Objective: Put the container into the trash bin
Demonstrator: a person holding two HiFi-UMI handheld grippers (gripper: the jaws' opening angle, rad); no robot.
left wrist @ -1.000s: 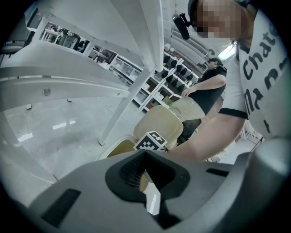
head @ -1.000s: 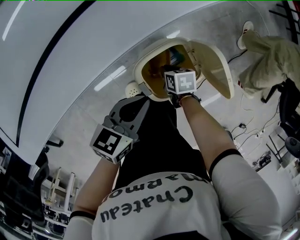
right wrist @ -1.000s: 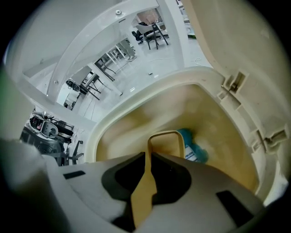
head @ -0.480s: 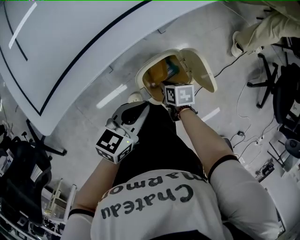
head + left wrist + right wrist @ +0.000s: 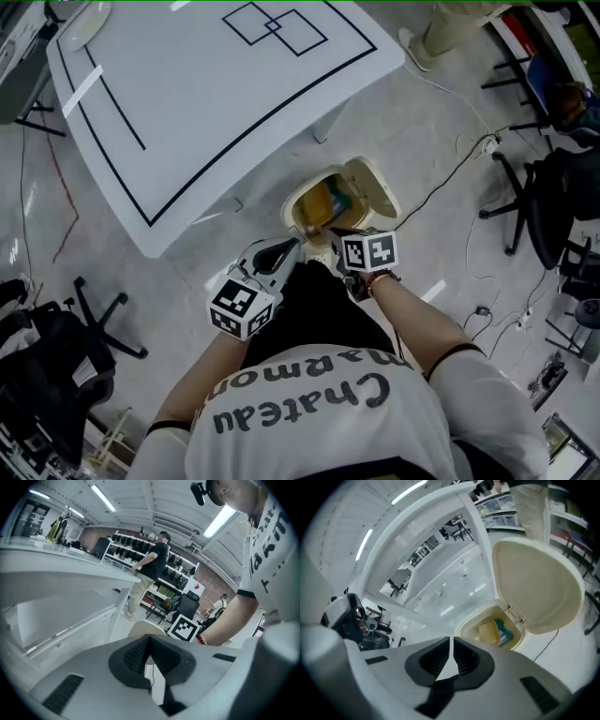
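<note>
The cream trash bin point(image 5: 302, 208) stands on the floor by the table's corner, its lid point(image 5: 375, 187) swung open. A yellow container point(image 5: 489, 632) lies inside it beside something blue point(image 5: 504, 633); in the head view the yellow container point(image 5: 325, 200) shows through the opening. My right gripper point(image 5: 330, 236) sits at the bin's near rim, shut and empty; its jaws point(image 5: 451, 641) point toward the bin. My left gripper point(image 5: 291, 247) hovers beside it, a little nearer to me, also shut with nothing in it point(image 5: 149, 641). The bin's lid point(image 5: 145, 629) shows just past the left jaws.
A white table point(image 5: 216, 103) with black lines fills the upper left. Office chairs point(image 5: 553, 206) and a floor cable point(image 5: 450, 178) lie to the right, a black chair base point(image 5: 94, 309) to the left. A person point(image 5: 150, 569) stands by shelves in the left gripper view.
The head view has pulled up and away, so the bin looks smaller. The right gripper has drawn back from over the bin's opening to its near rim; the left stays beside it.
</note>
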